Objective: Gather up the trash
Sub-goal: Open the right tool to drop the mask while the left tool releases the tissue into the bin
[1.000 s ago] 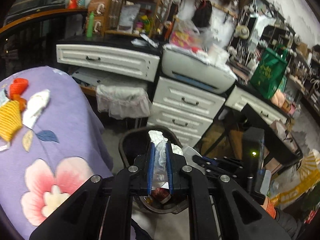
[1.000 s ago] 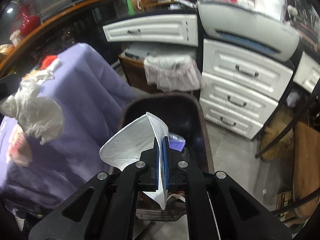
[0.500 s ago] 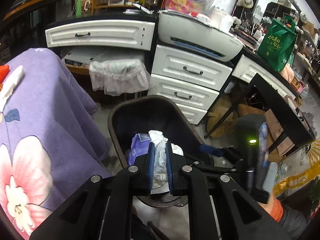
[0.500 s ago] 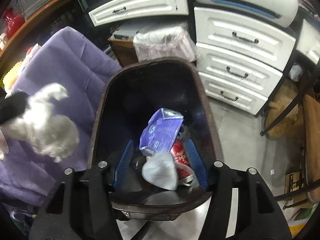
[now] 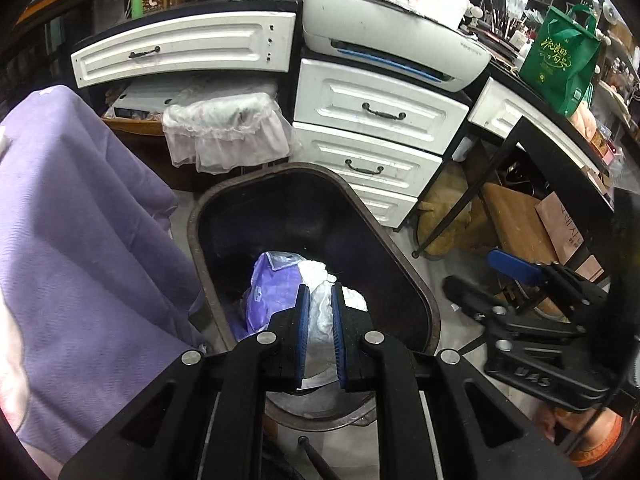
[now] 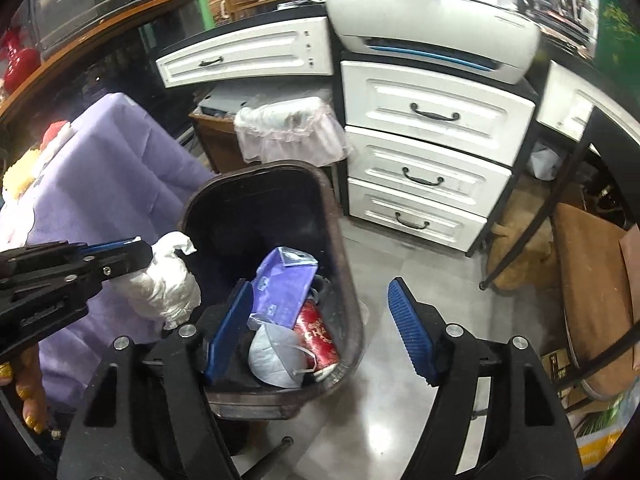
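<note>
A dark trash bin point(image 5: 416, 288) point(image 6: 344, 280) stands on the floor beside a purple-draped table. My left gripper point(image 5: 319, 300) is shut on a crumpled white tissue point(image 5: 320, 312) and holds it over the bin's open mouth; it shows at the left of the right wrist view point(image 6: 136, 254) with the tissue point(image 6: 168, 284) hanging from it. My right gripper point(image 6: 320, 312) is open and empty above the bin's near rim. Inside the bin lie a grey face mask point(image 6: 276, 354), a purple packet point(image 6: 284, 284) point(image 5: 268, 292) and a red can point(image 6: 318, 336).
White drawers point(image 6: 432, 152) and a printer point(image 5: 392, 36) stand behind the bin. The purple tablecloth point(image 5: 80, 240) hangs at the left. A black metal table leg point(image 6: 536, 216) and brown cushions point(image 6: 588, 272) are at the right. A second bin with a white liner point(image 5: 224, 128) stands behind.
My right gripper opened and dropped the face mask into the bin, then pulled back to the right. My left gripper carried the tissue from the table side to over the bin.
</note>
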`<state>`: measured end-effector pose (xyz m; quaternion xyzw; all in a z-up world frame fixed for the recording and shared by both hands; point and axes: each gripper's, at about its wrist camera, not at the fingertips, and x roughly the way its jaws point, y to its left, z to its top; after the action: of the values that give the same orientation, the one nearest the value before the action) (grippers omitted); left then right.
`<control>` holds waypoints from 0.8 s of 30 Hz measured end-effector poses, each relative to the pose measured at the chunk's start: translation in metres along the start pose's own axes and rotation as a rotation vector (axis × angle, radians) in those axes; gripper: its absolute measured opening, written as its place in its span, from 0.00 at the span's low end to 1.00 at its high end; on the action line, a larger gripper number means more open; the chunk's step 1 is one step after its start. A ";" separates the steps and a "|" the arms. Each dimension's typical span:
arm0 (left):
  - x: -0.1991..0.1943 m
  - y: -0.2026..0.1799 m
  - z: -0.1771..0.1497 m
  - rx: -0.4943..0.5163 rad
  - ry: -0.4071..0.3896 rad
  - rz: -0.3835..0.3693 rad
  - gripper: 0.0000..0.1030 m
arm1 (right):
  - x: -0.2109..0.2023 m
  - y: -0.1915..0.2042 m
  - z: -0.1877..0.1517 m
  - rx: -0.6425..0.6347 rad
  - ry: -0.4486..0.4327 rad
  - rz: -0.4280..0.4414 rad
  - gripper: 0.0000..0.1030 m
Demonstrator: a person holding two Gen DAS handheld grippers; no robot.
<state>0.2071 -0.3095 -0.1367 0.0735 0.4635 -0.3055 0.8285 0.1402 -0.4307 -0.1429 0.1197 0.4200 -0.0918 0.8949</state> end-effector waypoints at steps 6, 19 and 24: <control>0.007 -0.005 -0.001 0.016 0.010 0.011 0.11 | -0.001 -0.014 -0.003 0.064 -0.001 -0.010 0.69; -0.007 -0.012 -0.003 0.048 -0.044 0.002 0.63 | -0.008 -0.012 0.001 0.058 -0.020 -0.015 0.75; -0.030 -0.019 -0.006 0.093 -0.100 -0.007 0.78 | -0.014 -0.008 0.006 0.061 -0.031 -0.002 0.77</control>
<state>0.1804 -0.3092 -0.1124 0.0947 0.4071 -0.3328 0.8453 0.1332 -0.4391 -0.1294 0.1449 0.4032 -0.1072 0.8972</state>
